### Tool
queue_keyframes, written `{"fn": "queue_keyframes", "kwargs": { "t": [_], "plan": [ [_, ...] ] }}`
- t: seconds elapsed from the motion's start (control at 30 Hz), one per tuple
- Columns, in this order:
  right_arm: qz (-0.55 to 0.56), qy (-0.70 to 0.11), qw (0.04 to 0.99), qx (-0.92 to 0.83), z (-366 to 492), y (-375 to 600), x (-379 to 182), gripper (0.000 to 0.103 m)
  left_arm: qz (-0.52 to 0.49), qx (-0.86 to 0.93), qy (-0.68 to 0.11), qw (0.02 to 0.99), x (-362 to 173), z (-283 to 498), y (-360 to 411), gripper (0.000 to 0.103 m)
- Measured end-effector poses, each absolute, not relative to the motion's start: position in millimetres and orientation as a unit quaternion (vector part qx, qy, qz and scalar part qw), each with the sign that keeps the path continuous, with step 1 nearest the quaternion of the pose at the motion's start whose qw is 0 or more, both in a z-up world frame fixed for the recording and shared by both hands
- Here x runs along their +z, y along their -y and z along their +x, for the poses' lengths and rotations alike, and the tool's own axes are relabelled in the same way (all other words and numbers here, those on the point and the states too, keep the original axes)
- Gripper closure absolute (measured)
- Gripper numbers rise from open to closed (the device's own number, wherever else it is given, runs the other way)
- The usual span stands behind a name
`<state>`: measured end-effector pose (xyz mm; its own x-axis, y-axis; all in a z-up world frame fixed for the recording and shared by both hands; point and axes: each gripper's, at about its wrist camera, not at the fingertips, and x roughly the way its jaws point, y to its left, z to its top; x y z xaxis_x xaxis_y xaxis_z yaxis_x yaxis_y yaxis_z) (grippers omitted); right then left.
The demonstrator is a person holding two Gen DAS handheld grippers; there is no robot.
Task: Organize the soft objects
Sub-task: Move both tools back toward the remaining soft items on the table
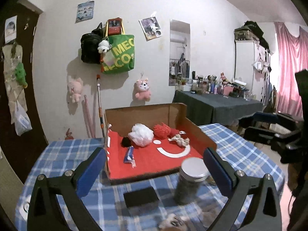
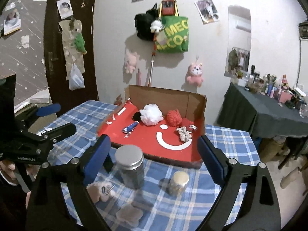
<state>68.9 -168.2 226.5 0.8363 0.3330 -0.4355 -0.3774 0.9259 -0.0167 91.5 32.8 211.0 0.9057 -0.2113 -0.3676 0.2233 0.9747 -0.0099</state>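
On the plaid tabletop [image 2: 227,134], the left gripper [image 1: 154,165] hangs wide open and empty near the left edge. A beige plush toy [image 2: 100,189] lies beside a silver-lidded jar [image 2: 130,165]; beyond, the red cardboard tray [image 2: 146,144] holds a white mesh puff [image 2: 151,114] and red pompom [image 2: 174,117]. The right gripper [image 2: 154,154] is equally wide open, holding nothing.

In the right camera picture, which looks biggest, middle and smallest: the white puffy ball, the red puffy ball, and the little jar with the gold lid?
As they look in the right wrist view:
1. white puffy ball
2. red puffy ball and little jar with the gold lid: these look about alike, and the jar sits nearer the camera, so I won't rank them.
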Motion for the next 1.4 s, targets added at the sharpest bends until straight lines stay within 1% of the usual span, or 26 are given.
{"fn": "queue_keyframes", "kwargs": {
  "t": [0.13,0.23,0.3,0.77,0.93,1.33,1.4],
  "plan": [
    [-0.047,-0.204,0.962,0.177,40.3,165.3,211.4,0.011,0.004,-0.111,-0.173,0.979,201.9,66.7,-33.0,0.0],
    [-0.05,-0.2,0.966,0.156,26.2,164.6,192.8,0.008,-0.004,-0.104,-0.168,0.98,192.1,53.9,-33.0,0.0],
    [-0.048,-0.203,0.968,0.142,21.0,164.3,176.9,0.007,-0.012,-0.101,-0.169,0.98,182.7,46.7,-34.2,0.0],
    [-0.018,-0.246,0.963,0.111,20.7,160.3,90.4,0.007,-0.014,-0.059,-0.214,0.975,99.9,32.6,-29.9,0.0],
    [-0.007,-0.282,0.952,0.117,31.8,160.3,62.6,0.007,-0.007,-0.049,-0.252,0.966,70.1,36.1,-27.3,0.0],
    [-0.002,-0.313,0.94,0.139,38.6,152.7,32.1,0.007,-0.019,-0.018,-0.285,0.958,47.2,31.6,-54.7,0.0],
    [-0.001,-0.315,0.938,0.144,39.2,150.4,28.9,0.007,-0.014,-0.016,-0.289,0.957,42.2,31.5,-56.1,0.006]
  ]
}}
